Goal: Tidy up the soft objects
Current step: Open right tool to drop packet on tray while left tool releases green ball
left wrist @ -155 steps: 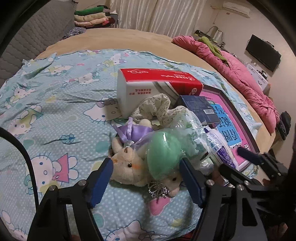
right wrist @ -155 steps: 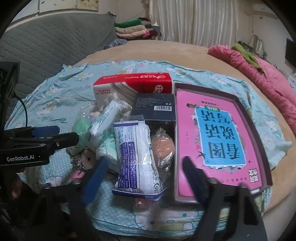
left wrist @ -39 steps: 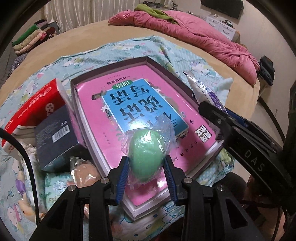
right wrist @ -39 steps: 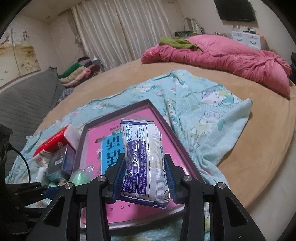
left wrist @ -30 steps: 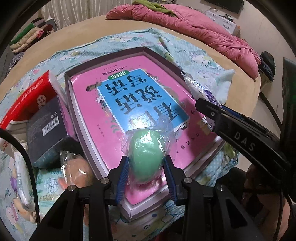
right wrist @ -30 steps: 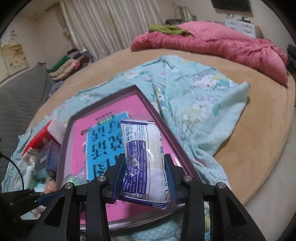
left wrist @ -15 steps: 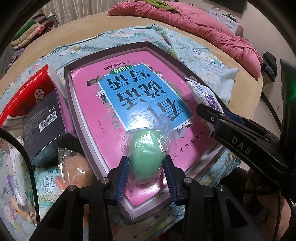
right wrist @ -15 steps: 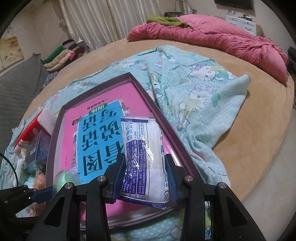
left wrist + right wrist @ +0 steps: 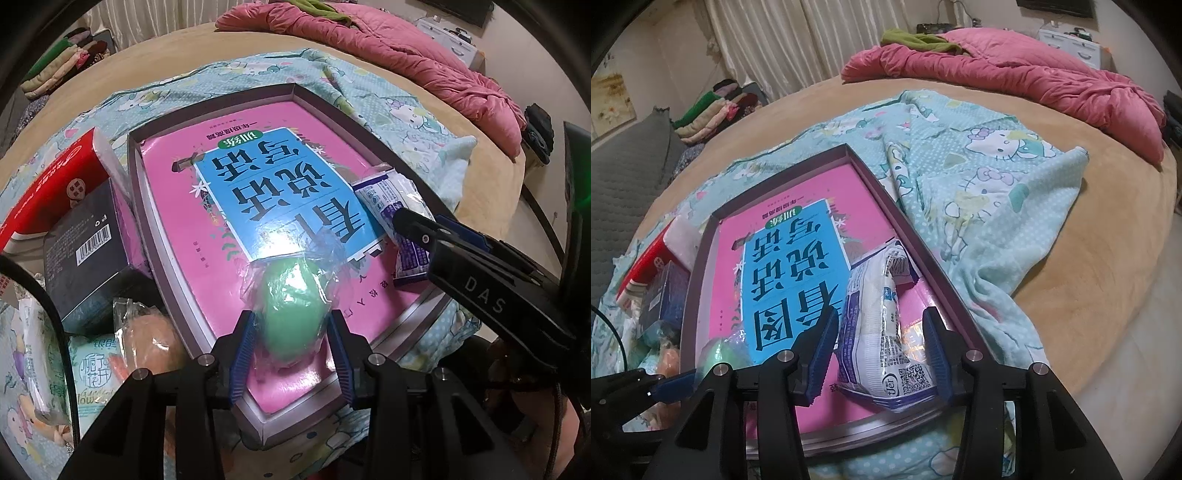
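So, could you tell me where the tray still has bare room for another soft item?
The tray's far half is free, from the far rim to the green ball and white packet. Its near end is taken by those two; left of it, boxes crowd the bed.

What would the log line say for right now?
left gripper: holds green ball | right gripper: opening, packet between jaws | over: pink box

the plush toy [image 9: 44,435] is cut off at the left wrist view's edge.
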The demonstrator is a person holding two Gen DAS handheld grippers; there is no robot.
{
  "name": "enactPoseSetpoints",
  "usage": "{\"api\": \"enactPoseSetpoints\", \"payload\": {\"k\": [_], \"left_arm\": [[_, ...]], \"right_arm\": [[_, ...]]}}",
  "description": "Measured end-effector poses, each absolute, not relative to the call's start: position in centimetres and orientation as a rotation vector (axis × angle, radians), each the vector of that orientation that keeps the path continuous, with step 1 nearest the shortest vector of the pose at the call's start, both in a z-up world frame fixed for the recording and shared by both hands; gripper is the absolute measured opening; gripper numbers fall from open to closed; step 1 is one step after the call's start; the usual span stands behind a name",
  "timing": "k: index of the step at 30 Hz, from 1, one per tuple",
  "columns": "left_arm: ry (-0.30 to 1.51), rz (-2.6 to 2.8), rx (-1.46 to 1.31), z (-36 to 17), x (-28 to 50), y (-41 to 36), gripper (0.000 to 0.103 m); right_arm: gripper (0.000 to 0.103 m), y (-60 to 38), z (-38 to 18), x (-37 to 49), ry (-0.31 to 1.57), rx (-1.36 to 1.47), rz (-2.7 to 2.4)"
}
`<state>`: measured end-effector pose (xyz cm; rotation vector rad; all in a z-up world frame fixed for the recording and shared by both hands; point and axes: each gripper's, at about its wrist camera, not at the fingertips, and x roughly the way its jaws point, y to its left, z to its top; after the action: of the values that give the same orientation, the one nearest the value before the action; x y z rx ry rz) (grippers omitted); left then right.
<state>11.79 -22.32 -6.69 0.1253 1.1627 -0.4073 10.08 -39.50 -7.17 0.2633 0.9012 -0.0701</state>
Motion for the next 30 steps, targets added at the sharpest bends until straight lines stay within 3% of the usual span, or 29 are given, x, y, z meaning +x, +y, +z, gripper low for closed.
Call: {"api": "enactPoseSetpoints", "payload": {"k": [4,11,16,18,20,30], "left_arm": [[1.184,-0.412,0.109,-7.0,11.9,-22.2,0.043],[1.189,-0.416,0.097,-7.1,11.9,-22.0,0.057],[1.159,-0.425,0.084,-6.5,11.5,-21.6,0.061],[1.143,-0.428,0.098,-6.1,11.3,-21.6,0.067],[1.133,-0.431,0.094,-5.7,11.2,-21.4,0.075],[1.062,-0.373,0.095,-3.3,10.2,-19.9,0.082]], "right_arm": [[0.061,-39.8,-6.6,9.6,0.866,0.276,-0.082],[0.067,-40.9,-5.3,8.5,0.779,0.316,-0.124],[0.068,-40.8,-4.5,8.1,0.734,0.301,-0.142],[0.076,-40.6,-4.3,8.0,0.724,0.292,-0.146],[0.077,-40.5,-4.1,8.0,0.715,0.283,-0.148],[0.078,-39.2,-2.7,6.9,0.657,0.229,-0.144]]}}
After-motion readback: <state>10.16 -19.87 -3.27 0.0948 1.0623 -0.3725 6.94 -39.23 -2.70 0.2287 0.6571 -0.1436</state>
